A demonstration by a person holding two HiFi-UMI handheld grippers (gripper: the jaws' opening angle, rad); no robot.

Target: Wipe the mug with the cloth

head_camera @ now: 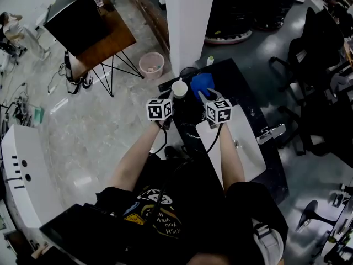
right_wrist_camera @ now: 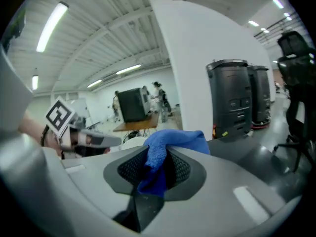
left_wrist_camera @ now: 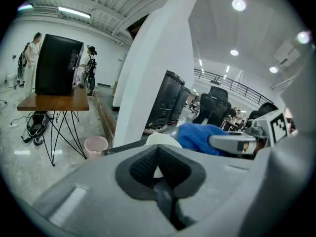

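A white mug point(head_camera: 179, 88) is held over the black counter point(head_camera: 242, 87), in front of the white pillar. My left gripper point(head_camera: 172, 97) is shut on it, and a white part of the mug point(left_wrist_camera: 157, 171) shows between the pads; I cannot tell whether it is the handle or the rim. The mug's rim point(left_wrist_camera: 164, 139) rises just beyond the jaws. My right gripper point(head_camera: 205, 96) is shut on a blue cloth point(head_camera: 202, 84), which bunches up out of the jaws point(right_wrist_camera: 168, 142). The cloth point(left_wrist_camera: 202, 136) lies right beside the mug, to its right. The mug point(right_wrist_camera: 129, 142) shows pale behind the cloth.
A white sink basin point(head_camera: 245, 153) sits in the counter below my right forearm. A pink bin point(head_camera: 151, 65) stands on the floor to the left, near a wooden table point(head_camera: 107, 43) with a black box. Office chairs point(head_camera: 322, 43) stand to the right. People stand far off.
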